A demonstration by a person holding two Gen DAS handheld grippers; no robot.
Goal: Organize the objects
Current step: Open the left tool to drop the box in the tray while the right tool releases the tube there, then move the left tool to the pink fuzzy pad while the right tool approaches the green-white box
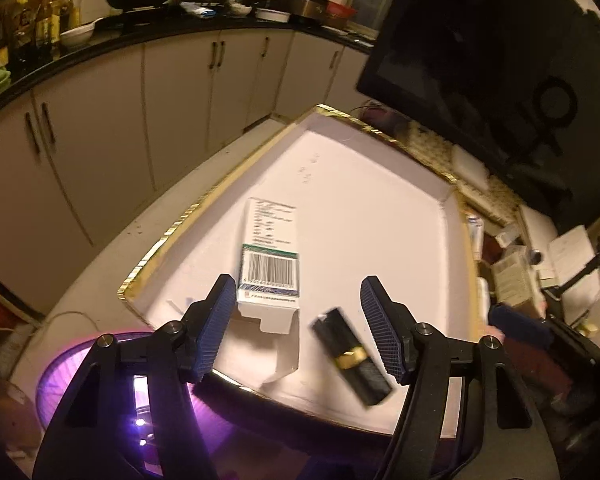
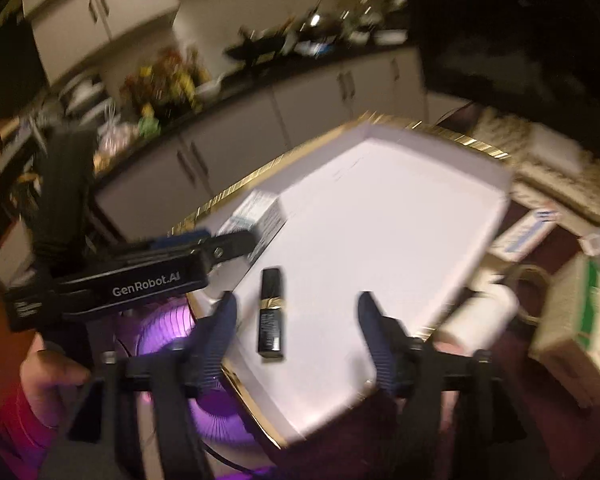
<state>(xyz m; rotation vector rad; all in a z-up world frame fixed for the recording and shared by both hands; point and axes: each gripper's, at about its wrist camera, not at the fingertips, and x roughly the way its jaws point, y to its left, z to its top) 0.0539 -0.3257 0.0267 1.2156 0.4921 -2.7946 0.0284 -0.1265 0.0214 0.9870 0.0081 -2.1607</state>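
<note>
A shallow white box with a gold rim (image 1: 228, 184) (image 2: 240, 188) lies on the table. In it lie a white medicine carton with a barcode (image 1: 270, 258) (image 2: 260, 212) and a black lipstick tube with a gold band (image 1: 350, 354) (image 2: 271, 312). My left gripper (image 1: 298, 300) is open and empty above the near end of the box, with the carton and lipstick between its fingers in view. It also shows in the right wrist view (image 2: 236, 242) by the carton. My right gripper (image 2: 296, 312) is open and empty above the lipstick.
A purple-lit round fan (image 1: 112, 384) (image 2: 172, 328) sits under the box's near left corner. Right of the box lie a white roll (image 2: 484, 316), cartons (image 2: 576, 332) (image 1: 512, 280) and clutter. A dark monitor (image 1: 480, 60) stands behind. Kitchen cabinets (image 1: 100, 128) run along the far side.
</note>
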